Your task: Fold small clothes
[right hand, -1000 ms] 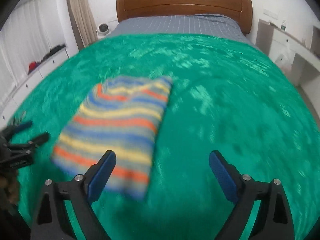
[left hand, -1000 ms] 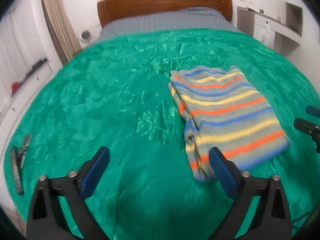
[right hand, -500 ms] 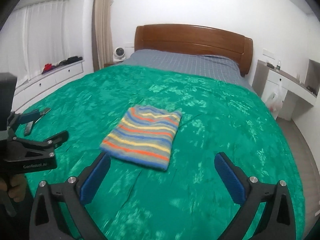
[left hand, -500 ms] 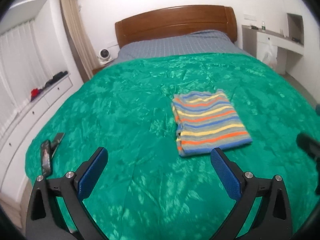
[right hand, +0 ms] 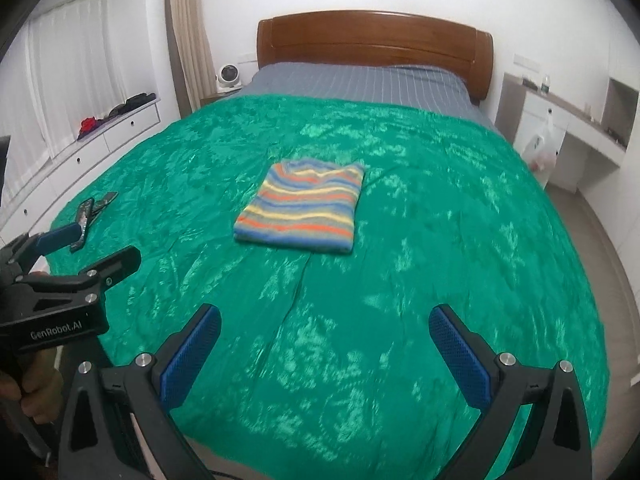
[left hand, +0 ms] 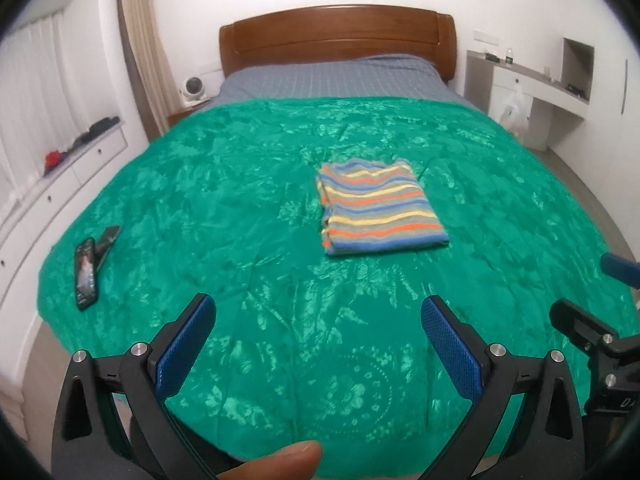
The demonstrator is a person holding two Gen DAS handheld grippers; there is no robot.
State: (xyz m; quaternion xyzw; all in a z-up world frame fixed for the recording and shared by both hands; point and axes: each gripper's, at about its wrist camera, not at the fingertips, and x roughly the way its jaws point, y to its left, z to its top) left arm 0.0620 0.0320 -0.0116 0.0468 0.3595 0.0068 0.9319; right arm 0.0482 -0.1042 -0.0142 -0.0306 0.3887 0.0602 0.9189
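The left claw (left hand: 318, 338) has its two blue pads spread wide apart, and nothing is between them. The right claw (right hand: 324, 348) is the same: pads far apart, holding nothing. Both claws hang over the near edge of the green blanket (left hand: 200, 208), well away from the stripy shirt (left hand: 378, 210).

This is new. A second ago the left claw was low and close, with one pad right beside the near corner of the stripy shirt. Half a second ago both claws were already backing off. Now they are further back and higher, so the whole bed fits in each view. From the right claw's camera, the left claw shows at the left side, far from the stripy shirt (right hand: 304, 210).

The stripy shirt lies flat in the middle of the green blanket, folded into a neat block with straight sides. Nothing touches it. Its shape is the same as a second ago, so letting go does not seem to have spoiled the fold.

I think this means the folding of this shirt is done and the claws are stepping away.

Far to the left of the stripy shirt, near the blanket's edge, a dark phone (left hand: 86, 272) lies next to another small dark thing that I cannot make out.
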